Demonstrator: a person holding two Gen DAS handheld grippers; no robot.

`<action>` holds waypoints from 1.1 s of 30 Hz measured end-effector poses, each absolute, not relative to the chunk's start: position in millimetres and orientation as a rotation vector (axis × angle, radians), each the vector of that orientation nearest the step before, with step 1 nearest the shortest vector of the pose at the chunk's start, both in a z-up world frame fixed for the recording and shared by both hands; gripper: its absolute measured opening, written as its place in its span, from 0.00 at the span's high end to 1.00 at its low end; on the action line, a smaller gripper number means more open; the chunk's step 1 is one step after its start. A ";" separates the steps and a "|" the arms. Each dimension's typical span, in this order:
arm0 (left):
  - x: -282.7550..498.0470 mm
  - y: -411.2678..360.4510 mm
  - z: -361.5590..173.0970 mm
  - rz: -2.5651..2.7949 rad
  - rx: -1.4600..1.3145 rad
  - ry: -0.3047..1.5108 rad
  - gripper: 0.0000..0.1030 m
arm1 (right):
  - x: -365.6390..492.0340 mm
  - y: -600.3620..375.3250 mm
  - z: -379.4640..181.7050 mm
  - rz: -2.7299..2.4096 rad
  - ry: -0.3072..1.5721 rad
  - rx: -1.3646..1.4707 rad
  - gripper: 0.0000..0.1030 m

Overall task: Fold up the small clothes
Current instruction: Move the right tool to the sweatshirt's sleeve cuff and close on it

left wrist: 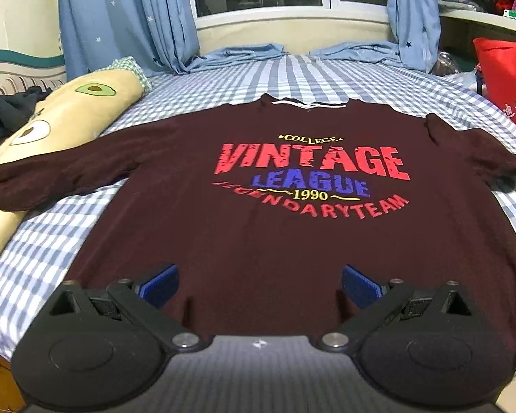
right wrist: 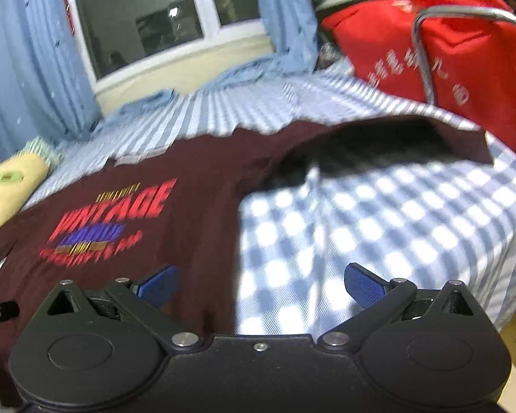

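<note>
A dark maroon long-sleeved shirt printed "VINTAGE LEAGUE" [left wrist: 258, 234] lies flat on a blue-and-white checked bedsheet [left wrist: 44, 258] — left gripper [left wrist: 259, 284] and right gripper [right wrist: 260, 284] both spread wide, holding nothing

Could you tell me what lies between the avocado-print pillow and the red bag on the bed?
The maroon shirt lies spread flat between the avocado pillow and the red bag, on the checked sheet. The left wrist view shows this best.

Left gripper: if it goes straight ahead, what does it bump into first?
Probably the dark red shirt lying flat on the bed; the open left gripper points at it, though depth is hard to judge.
</note>
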State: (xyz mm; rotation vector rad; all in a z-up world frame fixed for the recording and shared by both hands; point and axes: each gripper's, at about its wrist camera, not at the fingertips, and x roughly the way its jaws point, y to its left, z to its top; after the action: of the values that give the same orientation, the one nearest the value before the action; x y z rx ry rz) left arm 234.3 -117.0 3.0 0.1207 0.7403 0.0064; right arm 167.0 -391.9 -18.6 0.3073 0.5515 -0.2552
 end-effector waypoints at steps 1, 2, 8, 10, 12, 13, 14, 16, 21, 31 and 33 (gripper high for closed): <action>239.5 -120.4 1.8 0.007 0.120 0.743 0.01 | 168.8 -399.3 -18.5 -0.273 0.524 0.294 0.00; 243.2 -123.2 0.6 0.008 0.120 0.745 0.01 | 171.1 -406.8 -18.6 -0.291 0.498 0.280 0.00; 265.5 -136.0 -9.7 0.006 0.119 0.765 0.01 | 185.4 -452.7 -26.2 -0.371 0.448 0.248 0.00; 271.4 -139.4 -13.1 0.006 0.120 0.771 0.01 | 189.7 -466.7 -30.3 -0.391 0.457 0.243 0.00; 276.2 -142.1 -16.3 0.004 0.119 0.776 0.01 | 191.4 -478.9 -32.9 -0.410 0.465 0.244 0.00; 278.1 -143.4 -18.1 0.004 0.120 0.779 0.01 | 193.1 -485.0 -34.8 -0.420 0.469 0.246 0.00; 279.5 -144.5 -19.8 0.004 0.120 0.782 0.01 | 193.8 -489.9 -36.6 -0.431 0.471 0.247 0.00; 280.9 -145.6 -21.9 0.002 0.119 0.784 0.01 | 197.1 -500.5 -39.9 -0.457 0.471 0.252 0.00; 283.1 -148.8 -26.7 0.007 0.127 0.790 0.01 | 204.4 -524.9 -47.2 -0.491 0.485 0.283 0.00; 280.1 -149.3 -40.7 0.010 0.119 0.807 0.01 | 213.3 -585.5 -59.6 -0.489 0.433 0.497 0.00; 279.2 -148.7 -41.7 0.010 0.114 0.807 0.01 | 213.3 -598.0 -60.8 -0.524 0.408 0.550 0.01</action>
State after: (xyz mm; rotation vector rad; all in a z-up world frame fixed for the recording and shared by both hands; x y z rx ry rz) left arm 279.2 -148.7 -41.7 0.1142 0.8074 0.0101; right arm 213.3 -598.0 -60.8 0.5496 0.4076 -0.5239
